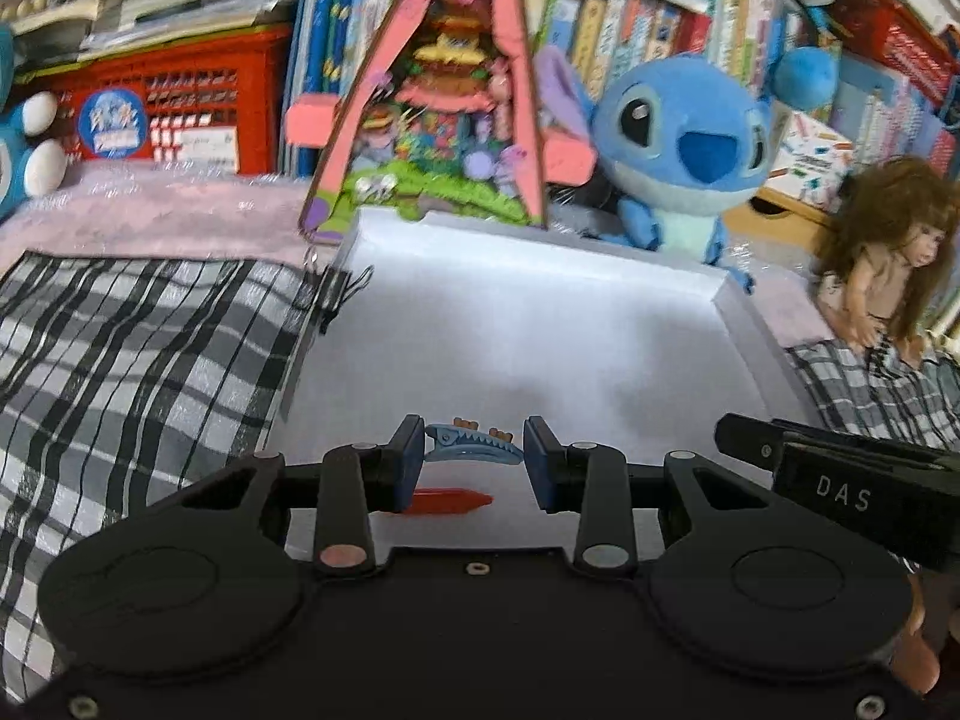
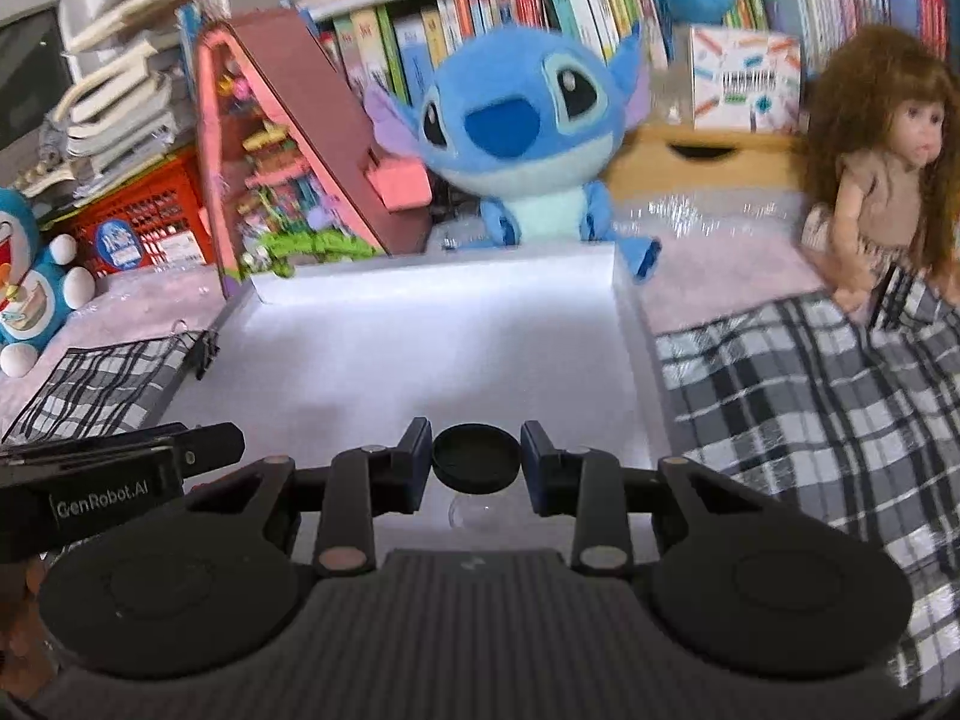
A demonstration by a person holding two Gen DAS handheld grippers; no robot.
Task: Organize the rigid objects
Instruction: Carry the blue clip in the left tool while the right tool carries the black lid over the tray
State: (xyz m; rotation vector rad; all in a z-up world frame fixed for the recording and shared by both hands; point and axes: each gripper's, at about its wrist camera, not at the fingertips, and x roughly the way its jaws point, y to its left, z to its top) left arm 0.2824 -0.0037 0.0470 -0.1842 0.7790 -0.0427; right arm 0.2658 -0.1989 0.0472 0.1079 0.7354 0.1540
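Over the white tray (image 1: 540, 312), left gripper (image 1: 474, 462) pinching a blue hair clip (image 1: 471, 447), right gripper (image 2: 476, 462) pinching a black lid (image 2: 476, 463).

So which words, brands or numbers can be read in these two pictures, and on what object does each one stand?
"DAS": on the right tongs, whose black body enters the left wrist view.
"GenRobot.AI": on the left tongs, whose black body enters the right wrist view.
Round sticker on the red crate: blurred, unreadable.
Book spines and white box: too blurred to read.

Blue hair clip (image 1: 471, 447); blk cap (image 2: 475, 466); white tray (image 1: 540, 324); b&w plaid cloth (image 1: 138, 360)
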